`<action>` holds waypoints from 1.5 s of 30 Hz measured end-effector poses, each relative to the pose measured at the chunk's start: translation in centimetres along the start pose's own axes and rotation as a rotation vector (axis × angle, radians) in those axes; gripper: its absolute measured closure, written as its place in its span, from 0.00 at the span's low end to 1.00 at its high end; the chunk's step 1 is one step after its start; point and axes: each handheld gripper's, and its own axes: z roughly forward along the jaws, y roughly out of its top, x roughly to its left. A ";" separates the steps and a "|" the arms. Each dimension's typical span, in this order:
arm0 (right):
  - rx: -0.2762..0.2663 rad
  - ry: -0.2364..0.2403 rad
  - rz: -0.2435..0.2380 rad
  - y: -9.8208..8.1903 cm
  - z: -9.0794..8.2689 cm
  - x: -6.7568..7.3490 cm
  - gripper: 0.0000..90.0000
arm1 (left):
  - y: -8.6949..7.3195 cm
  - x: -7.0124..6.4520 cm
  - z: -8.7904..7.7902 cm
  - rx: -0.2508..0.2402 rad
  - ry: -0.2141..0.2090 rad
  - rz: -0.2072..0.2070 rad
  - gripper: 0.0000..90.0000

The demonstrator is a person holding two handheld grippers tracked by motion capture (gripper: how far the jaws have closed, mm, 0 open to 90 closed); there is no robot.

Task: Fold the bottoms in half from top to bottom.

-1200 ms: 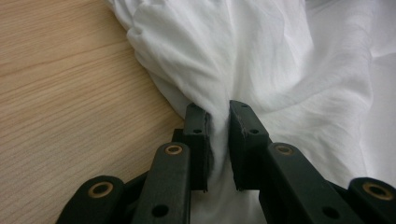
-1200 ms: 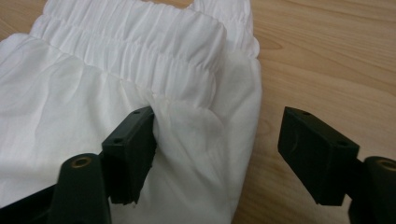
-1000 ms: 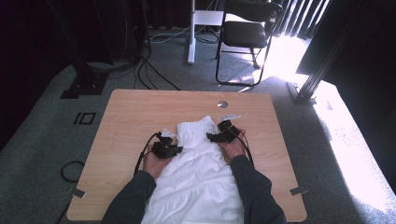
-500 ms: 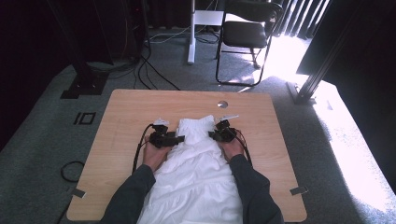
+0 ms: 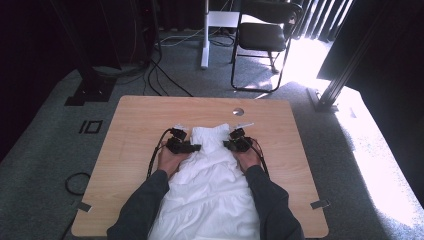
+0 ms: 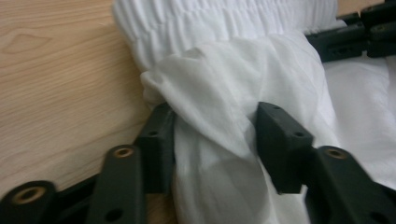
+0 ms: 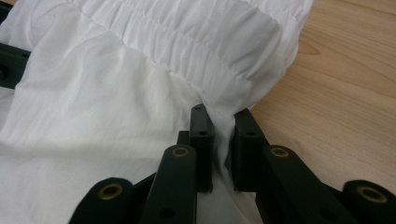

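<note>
A white garment (image 5: 212,170) with a gathered elastic band lies on the wooden table (image 5: 135,125), band end away from the person. My left gripper (image 5: 197,147) is at the band's left corner. In the left gripper view a bunched fold of the garment (image 6: 224,93) fills the gap of my left gripper (image 6: 215,140); its jaws have just been closing and both pads touch the cloth. My right gripper (image 5: 226,145) is at the right corner. Its jaws (image 7: 223,140) have just been closing too and pinch a thin edge of the garment (image 7: 116,93) below the band.
A round metal grommet (image 5: 238,111) sits in the table near its far edge. Behind the table are a black folding chair (image 5: 265,35), floor cables (image 5: 165,80) and a black stand base (image 5: 90,85). Bare wood lies to either side of the garment.
The left hand moved a little away from the person; its jaws opened, then closed around a fold. The right jaws closed on the edge. The garment's top now lies straighter.
</note>
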 end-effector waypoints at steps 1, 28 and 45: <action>0.002 -0.002 -0.006 0.0 0.0 0.0 0.91 | 0.2 0.0 0.0 0.024 0.000 0.005 0.69; -0.416 -0.045 -0.079 13.2 -13.7 0.6 0.92 | 12.8 -3.7 -13.7 -0.300 0.116 0.230 0.95; -0.300 0.095 -0.208 0.9 -15.1 5.5 0.92 | -2.8 -7.3 -13.1 -0.162 -0.027 0.251 0.93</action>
